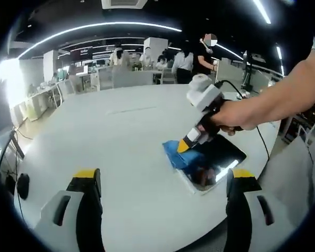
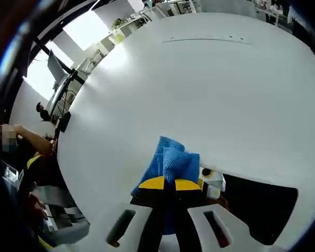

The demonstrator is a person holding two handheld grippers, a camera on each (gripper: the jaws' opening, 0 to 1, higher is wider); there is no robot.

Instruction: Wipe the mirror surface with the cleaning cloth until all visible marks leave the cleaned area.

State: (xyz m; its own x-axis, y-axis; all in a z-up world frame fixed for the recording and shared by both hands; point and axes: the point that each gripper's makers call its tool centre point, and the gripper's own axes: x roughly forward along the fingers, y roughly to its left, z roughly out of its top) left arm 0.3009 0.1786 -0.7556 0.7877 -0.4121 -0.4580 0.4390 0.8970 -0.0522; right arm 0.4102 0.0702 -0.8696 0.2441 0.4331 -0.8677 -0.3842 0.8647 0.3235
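A: Where is the mirror (image 1: 216,161) at this moment?

B: In the left gripper view it lies flat on the white counter (image 1: 121,152), near the edge at the right side. Its surface is dark and reflects a bright ceiling light. In the right gripper view I see it as a dark area at the lower right, just beside the jaws.

A: And the cleaning cloth (image 2: 171,163)?

B: It is blue and bunched. In the right gripper view it sits between the yellow tips of the right tool (image 2: 168,183), and the two jaws are pressed nearly together on it, so this tool grips the cloth. The cloth spreads out ahead of the tips onto the counter. In the left gripper view the cloth rests at the far left end of the mirror, touching it, and the right tool comes down on it from above at a slant, held by a person's hand (image 1: 232,116).

A: What about the left tool (image 1: 165,177)?

B: Its jaws stand wide apart at the bottom of its own view, with nothing between them. It hangs above the counter, near the mirror but apart from it.

A: Anything else around?

B: Several people (image 1: 185,62) stand by desks far behind the counter.
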